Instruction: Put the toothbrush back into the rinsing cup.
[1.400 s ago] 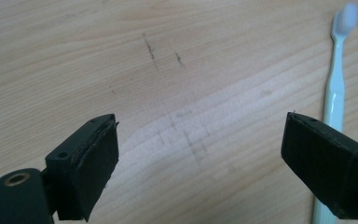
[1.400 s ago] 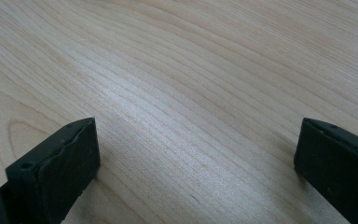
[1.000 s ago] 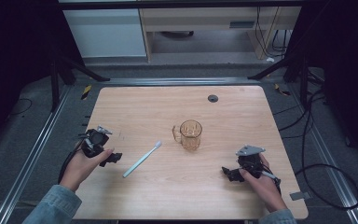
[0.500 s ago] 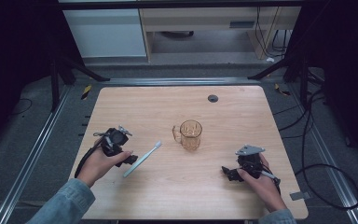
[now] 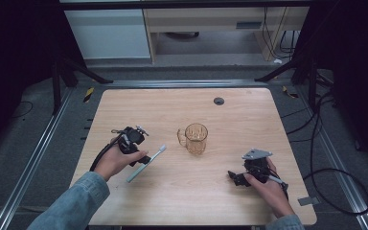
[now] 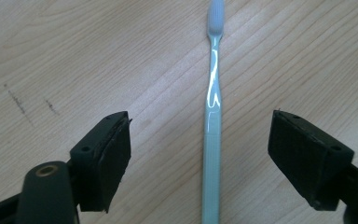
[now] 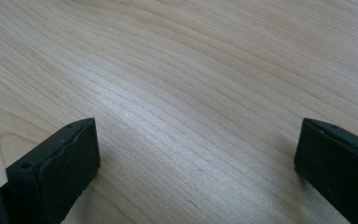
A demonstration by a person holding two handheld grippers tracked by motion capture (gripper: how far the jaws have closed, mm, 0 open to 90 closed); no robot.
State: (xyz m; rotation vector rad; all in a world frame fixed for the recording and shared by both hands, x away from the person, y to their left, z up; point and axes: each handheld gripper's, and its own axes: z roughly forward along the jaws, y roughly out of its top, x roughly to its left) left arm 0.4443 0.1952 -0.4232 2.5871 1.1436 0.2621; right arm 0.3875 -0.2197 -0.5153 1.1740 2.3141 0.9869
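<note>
The left gripper (image 5: 141, 158) has moved in over the toothbrush (image 6: 212, 135), which lies flat on the table (image 5: 230, 201). Its jaws have just been closing but straddle the handle untouched. The right gripper (image 5: 235, 177) rests wide open.

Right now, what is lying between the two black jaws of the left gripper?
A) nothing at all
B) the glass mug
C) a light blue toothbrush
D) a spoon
C: in the left gripper view the light blue toothbrush lies flat on the wooden table, in the gap of the left gripper, whose jaws stand apart on either side without touching it.
</note>
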